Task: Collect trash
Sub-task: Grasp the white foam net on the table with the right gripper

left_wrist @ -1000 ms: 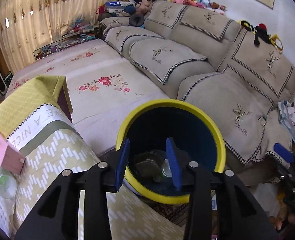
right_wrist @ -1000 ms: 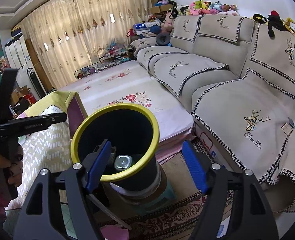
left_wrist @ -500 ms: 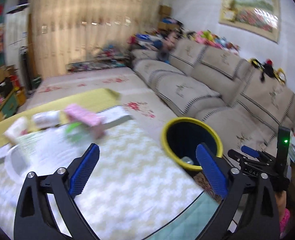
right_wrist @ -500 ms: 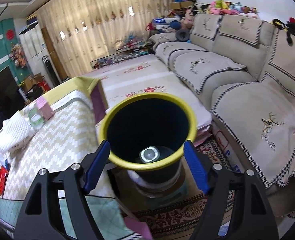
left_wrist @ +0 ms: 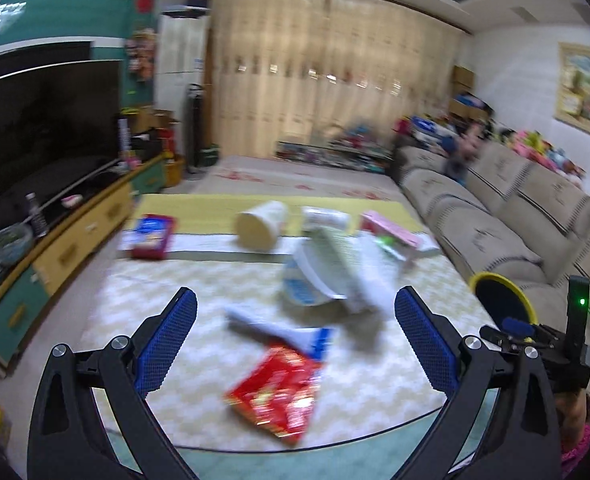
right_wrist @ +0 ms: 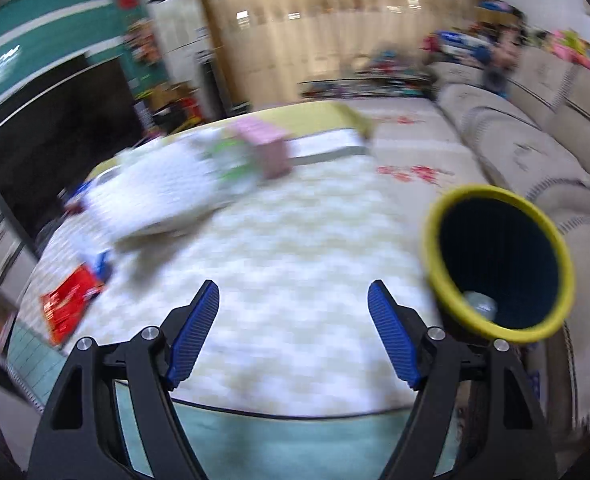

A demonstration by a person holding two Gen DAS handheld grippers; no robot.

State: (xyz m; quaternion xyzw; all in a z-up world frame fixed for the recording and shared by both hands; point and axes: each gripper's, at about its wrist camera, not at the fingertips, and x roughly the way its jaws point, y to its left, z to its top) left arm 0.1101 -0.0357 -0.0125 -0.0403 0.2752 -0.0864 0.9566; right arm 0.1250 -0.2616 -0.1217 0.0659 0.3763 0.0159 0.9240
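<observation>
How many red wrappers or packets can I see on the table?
2. One red wrapper lies at the near edge, in front of the left claw. One red packet lies at the far left, left of the tipped cup. The pile may hide more.

left wrist cam: sits above the near edge of the table with the pale zigzag-pattern cloth, looking along its length toward the beige curtains.
right wrist cam: close over the same cloth, angled left.
shared: red snack wrapper between the left jaws; yellow-rimmed dark bin right of both jaw pairs.
</observation>
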